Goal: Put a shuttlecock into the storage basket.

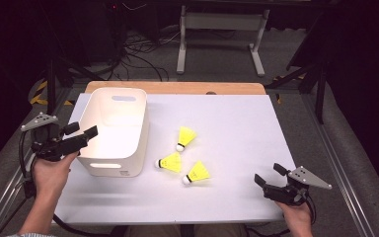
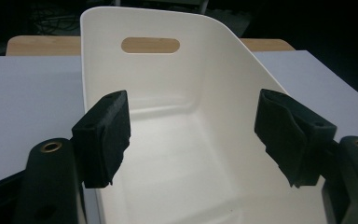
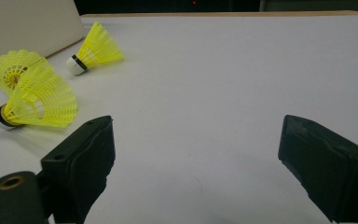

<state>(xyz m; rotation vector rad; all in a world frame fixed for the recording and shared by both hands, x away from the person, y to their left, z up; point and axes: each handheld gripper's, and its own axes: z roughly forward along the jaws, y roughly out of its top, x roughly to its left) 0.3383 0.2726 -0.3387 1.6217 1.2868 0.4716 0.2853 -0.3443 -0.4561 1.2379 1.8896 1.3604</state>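
Note:
Three yellow shuttlecocks lie on the white table: one (image 1: 185, 137) farthest back, one (image 1: 170, 162) beside the bin, one (image 1: 197, 173) nearest me. A white plastic bin (image 1: 114, 131) stands at the left, empty inside (image 2: 168, 154). My left gripper (image 1: 82, 132) hovers open at the bin's near-left rim, its jaws pointing into the bin (image 2: 193, 140) with nothing between them. My right gripper (image 1: 269, 175) rests open at the table's front right, aimed across bare table (image 3: 196, 149). In the right gripper view the nearest shuttlecock (image 3: 37, 100) lies left of the jaws, another (image 3: 95, 49) farther off.
The white table top (image 1: 237, 123) lies on a wooden board whose edge (image 1: 177, 88) shows at the back. Cables and a metal stand (image 1: 222, 34) are on the floor beyond. Dark frame rails run along both sides.

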